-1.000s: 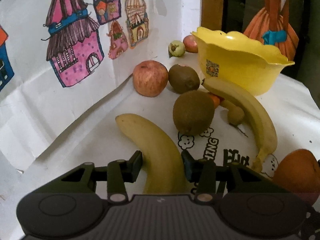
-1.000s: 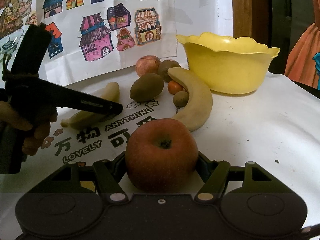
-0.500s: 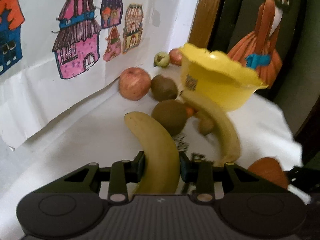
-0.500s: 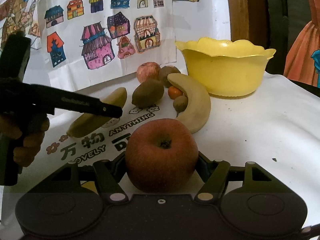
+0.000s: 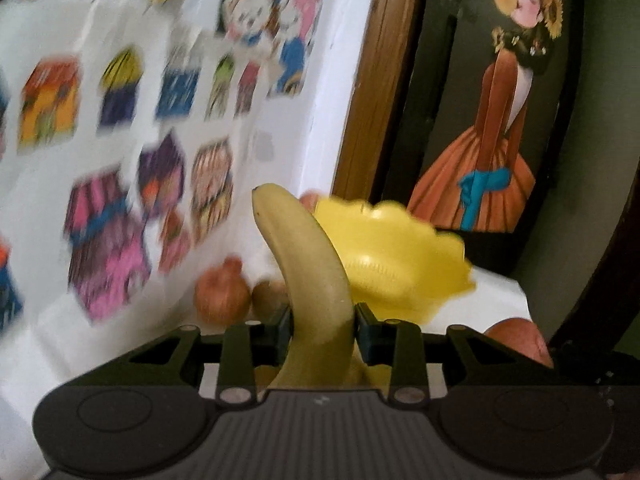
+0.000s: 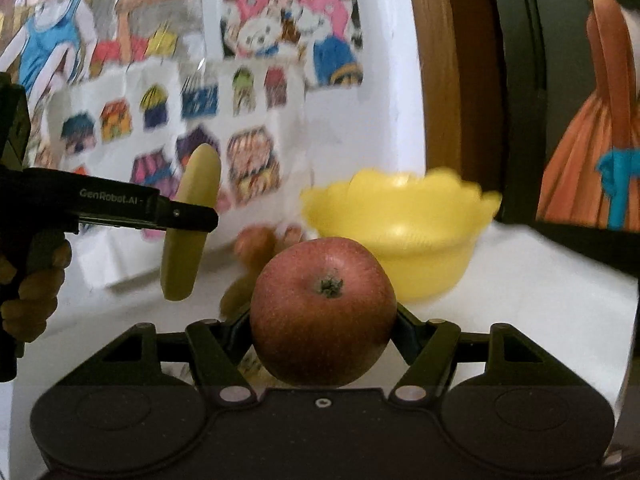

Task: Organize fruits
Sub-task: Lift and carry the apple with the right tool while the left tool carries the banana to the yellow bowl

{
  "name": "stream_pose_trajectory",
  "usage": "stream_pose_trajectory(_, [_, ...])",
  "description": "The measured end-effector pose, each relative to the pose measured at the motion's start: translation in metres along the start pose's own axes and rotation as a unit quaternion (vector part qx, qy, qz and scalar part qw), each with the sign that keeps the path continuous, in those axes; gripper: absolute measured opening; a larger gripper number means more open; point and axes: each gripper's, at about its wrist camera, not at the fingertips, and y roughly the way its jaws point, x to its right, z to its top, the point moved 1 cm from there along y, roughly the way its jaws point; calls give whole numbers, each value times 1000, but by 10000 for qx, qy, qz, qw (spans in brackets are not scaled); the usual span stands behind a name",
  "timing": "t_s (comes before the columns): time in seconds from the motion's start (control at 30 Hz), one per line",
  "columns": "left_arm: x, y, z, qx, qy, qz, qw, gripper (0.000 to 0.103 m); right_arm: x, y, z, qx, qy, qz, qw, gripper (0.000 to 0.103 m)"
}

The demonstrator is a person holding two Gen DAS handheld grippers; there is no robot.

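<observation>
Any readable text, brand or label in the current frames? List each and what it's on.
"GenRobot.AI" on the finger of the left hand-held gripper, which is shut on the banana, seen from the right wrist view.
The drawings on the wall poster are blurred; no words can be read there.
Nothing else is legible.

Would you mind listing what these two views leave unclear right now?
- Bowl interior: motion blur in both views, and the banana covers its left part in the left wrist view.
- Fruits left on the table: smeared by blur in the right wrist view; count unclear.
- Banana's lower end: hidden behind the left gripper body in the left wrist view.
</observation>
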Motion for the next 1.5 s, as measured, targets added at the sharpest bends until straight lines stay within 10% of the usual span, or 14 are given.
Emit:
stream_pose_trajectory(0.43, [30, 86, 61, 349, 128, -291, 9989, 37, 59, 90, 71, 122, -204, -538, 9983, 71])
stream_pose_trajectory(1.13, [43, 162, 62, 9, 372, -510, 9980, 27, 64, 163, 61, -607, -643, -471, 9950, 71])
stream_pose_trajectory(1.5, [24, 149, 61, 254, -29, -428, 9988, 61, 60, 145, 60, -243, -794, -555, 9950, 80])
